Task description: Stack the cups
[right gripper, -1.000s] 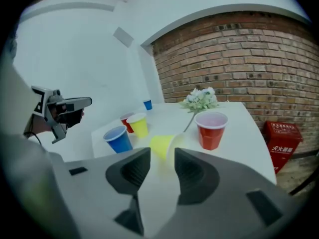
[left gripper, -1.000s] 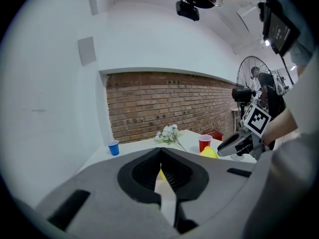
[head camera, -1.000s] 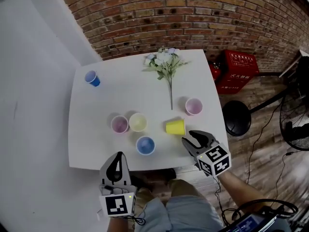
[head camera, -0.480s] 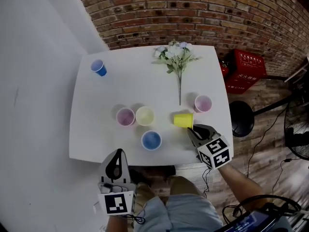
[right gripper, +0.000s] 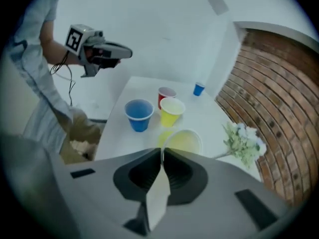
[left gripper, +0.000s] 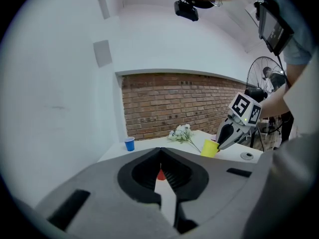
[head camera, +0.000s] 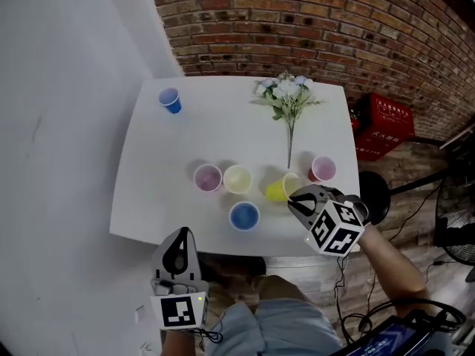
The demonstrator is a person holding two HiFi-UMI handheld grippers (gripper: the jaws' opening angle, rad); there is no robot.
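- Head view: the right hand-held gripper [head camera: 295,203] is pinching the tilted yellow cup [head camera: 277,190] over the table [head camera: 208,124], near its front right corner.
- Left gripper view: the left hand-held gripper [left gripper: 160,154] is hovering with its jaws together, empty.
- Right gripper view: the jaws have just been closing and are gripping the cup's rim.

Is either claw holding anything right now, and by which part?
The right claw, its jaws just closed, pinches the tilted yellow cup by its rim. The left claw is shut on nothing.
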